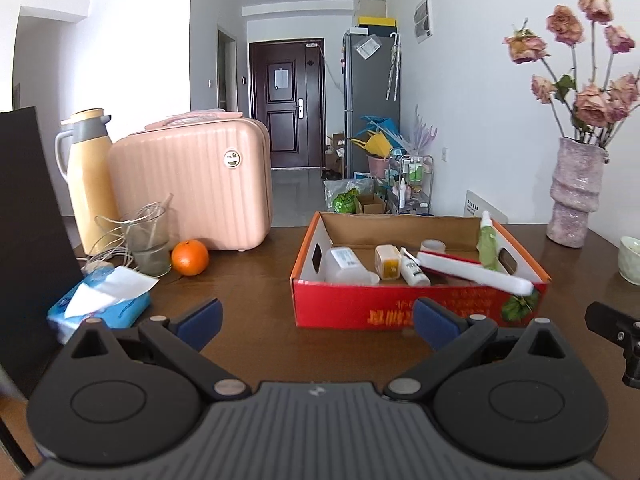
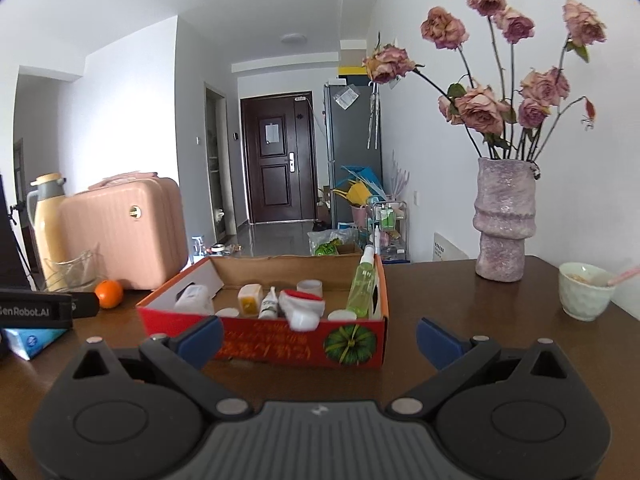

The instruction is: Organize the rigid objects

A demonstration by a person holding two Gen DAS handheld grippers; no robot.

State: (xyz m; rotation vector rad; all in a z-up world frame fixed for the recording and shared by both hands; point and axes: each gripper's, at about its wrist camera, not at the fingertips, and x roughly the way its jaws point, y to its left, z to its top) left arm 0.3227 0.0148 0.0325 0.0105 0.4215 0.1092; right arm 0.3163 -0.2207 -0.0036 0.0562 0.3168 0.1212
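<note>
- The left tool [image 1: 318, 322] hovers over the near part of the brown worktop [image 1: 248, 280], its 2 blue-padded fingers [image 1: 200, 322] spread wide with nothing between them.
- The right tool [image 2: 320, 338] is likewise spread wide and empty, low over the worktop in front of the red box [image 2: 280, 340].
- The red box sits mid-worktop, open at the top, with cardboard-brown inner walls.
- Inside it lie a clear plastic container [image 1: 346, 266] at the left, a small yellow-capped jar [image 1: 388, 262], a small white bottle [image 1: 414, 270], a roll of tape [image 1: 433, 245] toward the back, and a long white and red item [image 1: 476, 272] whose end overhangs the front rim.
- A green spray bottle [image 1: 487, 242] stands leaning against the box's right wall.
- An orange [image 1: 190, 257] rests on the worktop left of the box, just beside a glass [image 1: 148, 240] and in front of a pink case [image 1: 192, 184].
- A yellow flask [image 1: 86, 176] stands at the far left edge, behind the glass.
- A blue tissue pack [image 1: 100, 304] lies near the left front edge.
- A pink vase [image 2: 504, 220] of dried roses stands at the far right corner, with a pale cup [image 2: 584, 290] nearer the right edge.
</note>
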